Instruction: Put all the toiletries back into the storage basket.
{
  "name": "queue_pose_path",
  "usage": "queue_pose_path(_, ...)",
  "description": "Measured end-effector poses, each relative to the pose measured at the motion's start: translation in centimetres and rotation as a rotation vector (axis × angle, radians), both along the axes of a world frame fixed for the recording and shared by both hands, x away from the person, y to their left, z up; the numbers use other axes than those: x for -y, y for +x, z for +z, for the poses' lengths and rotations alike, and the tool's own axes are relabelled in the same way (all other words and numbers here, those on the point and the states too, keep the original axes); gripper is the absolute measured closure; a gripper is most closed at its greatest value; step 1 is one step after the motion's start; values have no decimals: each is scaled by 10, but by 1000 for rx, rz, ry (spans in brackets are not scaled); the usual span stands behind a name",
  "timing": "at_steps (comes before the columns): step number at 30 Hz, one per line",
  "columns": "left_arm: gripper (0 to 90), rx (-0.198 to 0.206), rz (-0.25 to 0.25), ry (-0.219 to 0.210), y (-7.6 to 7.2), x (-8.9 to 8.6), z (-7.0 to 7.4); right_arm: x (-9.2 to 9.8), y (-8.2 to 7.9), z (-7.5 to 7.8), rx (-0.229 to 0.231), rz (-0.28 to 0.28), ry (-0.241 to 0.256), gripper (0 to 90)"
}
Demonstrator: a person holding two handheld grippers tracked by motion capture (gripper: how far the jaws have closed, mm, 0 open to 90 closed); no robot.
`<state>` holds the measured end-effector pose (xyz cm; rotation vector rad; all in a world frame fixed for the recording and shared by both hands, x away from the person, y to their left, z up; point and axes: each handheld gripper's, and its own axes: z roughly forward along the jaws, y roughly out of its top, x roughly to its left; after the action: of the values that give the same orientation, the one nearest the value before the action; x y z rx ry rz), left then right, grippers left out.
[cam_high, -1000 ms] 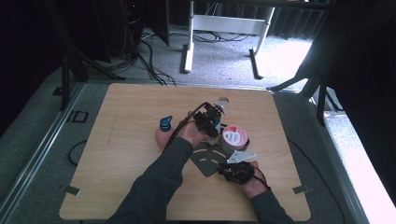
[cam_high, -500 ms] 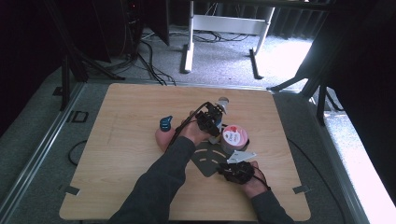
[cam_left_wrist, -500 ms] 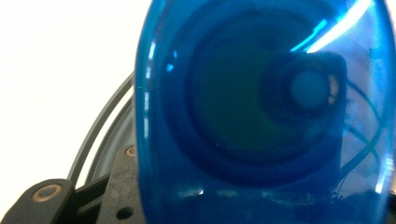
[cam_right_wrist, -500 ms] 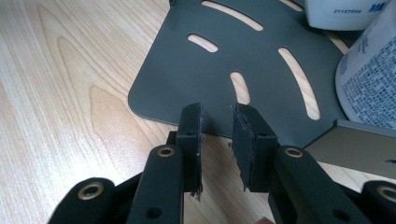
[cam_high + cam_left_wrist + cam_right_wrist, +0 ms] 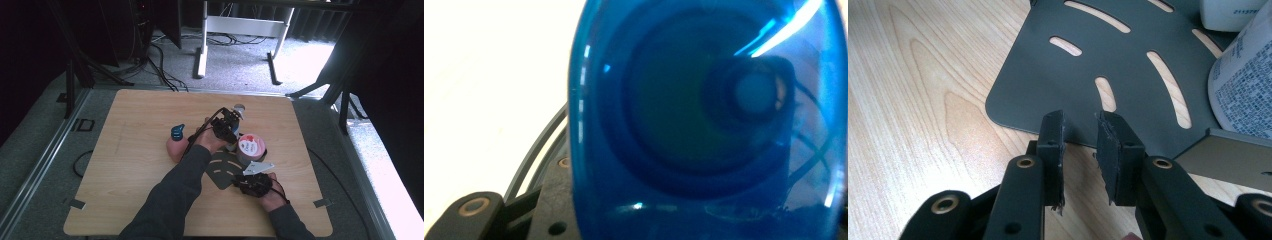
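Left gripper (image 5: 227,125) sits near the middle of the wooden table (image 5: 125,200), its forearm reaching in diagonally from the bottom of the high view, sleeve dark, hand wrapped around the body of the tool. In its own view a translucent blue container (image 5: 704,125) stands right against the lens, with a dark round opening seen through its wall; it seems to be clamped between the jaws, though they are hidden behind it and the grip cannot be confirmed. Right gripper (image 5: 255,184) lies lower and nearer the person's edge, the hand cupped under it with the wrist bent inward, its grey plate on top. Its two black jaws stand slightly parted with nothing between them, their tips just above the near rim of a dark grey slotted metal plate (image 5: 1088,65) that lies flat on the wood. A white labelled can (image 5: 1243,90) with a red-and-white lid (image 5: 250,146) stands on the far side of that plate, just beside the left gripper. A pink object (image 5: 175,148) with a teal cap (image 5: 177,132) rests left of the left hand, near the sleeve.
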<state>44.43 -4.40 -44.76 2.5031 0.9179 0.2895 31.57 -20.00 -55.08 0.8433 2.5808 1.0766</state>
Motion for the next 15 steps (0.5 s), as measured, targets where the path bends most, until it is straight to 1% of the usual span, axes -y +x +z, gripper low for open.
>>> queue_pose_path(3,563,5,4,1,2,0,-1,0,0,0,0,0,0,727)
queue_pose_path(5,562,10,2,-7,3,0,-1,0,0,0,-1,0,1,727)
queue_pose_path(7,562,4,2,-10,4,0,-2,0,0,0,-2,1,1,726)
queue_pose_path(15,561,4,12,-16,7,0,-3,0,0,0,-3,2,3,725)
